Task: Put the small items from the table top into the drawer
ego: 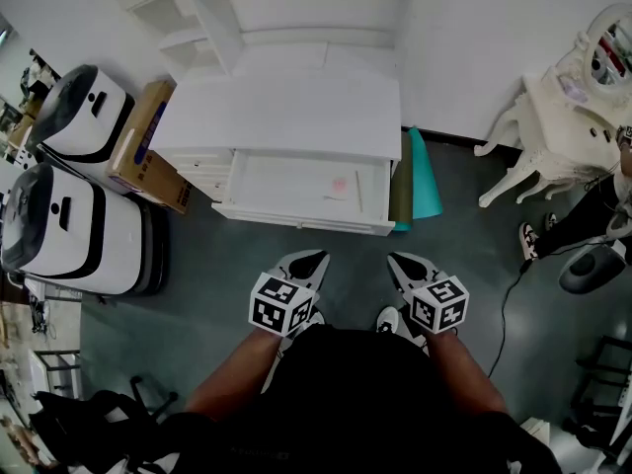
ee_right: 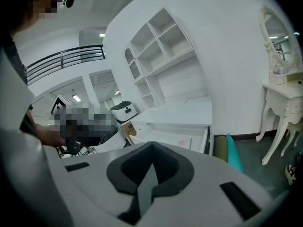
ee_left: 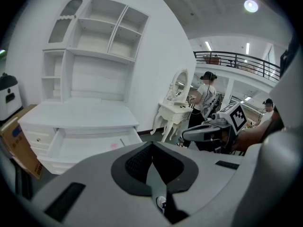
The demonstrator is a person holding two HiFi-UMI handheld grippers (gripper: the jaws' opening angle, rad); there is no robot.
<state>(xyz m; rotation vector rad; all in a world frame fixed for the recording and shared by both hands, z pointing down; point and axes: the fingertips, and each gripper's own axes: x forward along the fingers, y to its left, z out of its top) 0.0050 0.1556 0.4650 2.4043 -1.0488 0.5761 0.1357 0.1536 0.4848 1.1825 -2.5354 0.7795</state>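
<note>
The only small item I can make out is a pale pink thing [ego: 339, 183], lying flat on the drawer floor towards its right end. A thin pale strip lies just right of it (item or divider, I cannot tell). The drawer [ego: 296, 219] stands pulled out from the front of the white surface [ego: 286, 107], whose top shows nothing on it from the head view. The shelves above look bare too.

Both tools are well back from the furniture, held low and close to the person's body. The left tool [ego: 302, 262] is clenched on nothing, its dark pads meeting at the tips in its own view. The right tool [ego: 409, 264] is likewise closed and empty.

Judging from this, the collecting looks finished, or close to it. The sensible next step is to come nearer and check the back of the top and the shelf corners, where something small and white would be easy to miss. If anything turns up, open the nearer tool only just before reaching it and come down from above. Let it go low over bare drawer floor, away from the pink thing.

A cardboard box [ego: 148, 146] leans at the left, and a teal roll [ego: 425, 181] stands at the right.
</note>
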